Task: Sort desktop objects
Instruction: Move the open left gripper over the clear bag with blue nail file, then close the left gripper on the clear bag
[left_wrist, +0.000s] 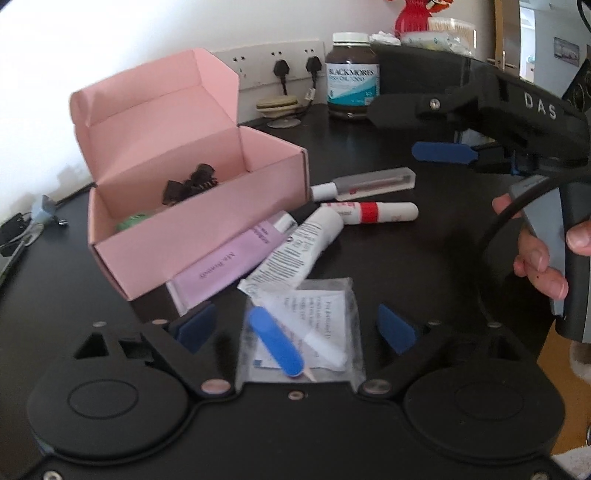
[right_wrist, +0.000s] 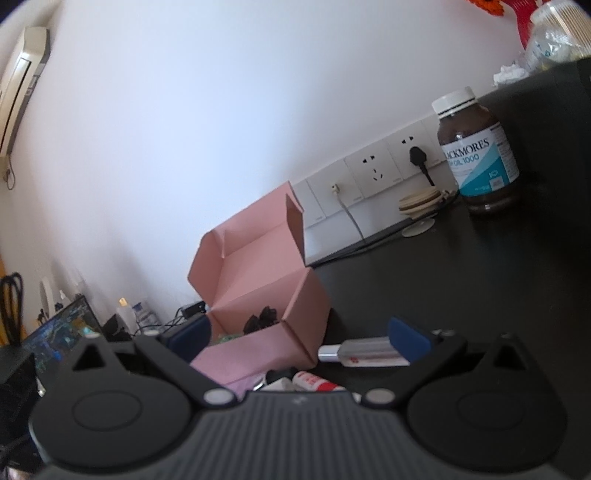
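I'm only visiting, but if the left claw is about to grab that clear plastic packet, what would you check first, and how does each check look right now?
1. Left gripper open with blue pads either side of the clear plastic packet: ok.
2. Packet free to lift: not ok; its far edge touches or overlaps the white printed tube.
3. Pink cardboard box open, lid up: ok.
4. Room in the box: ok; only small dark clips and a green item show inside.
5. Right gripper clear of the path: ok; it hangs open near the clear pen case.
6. Packet's contents secure: cannot tell.
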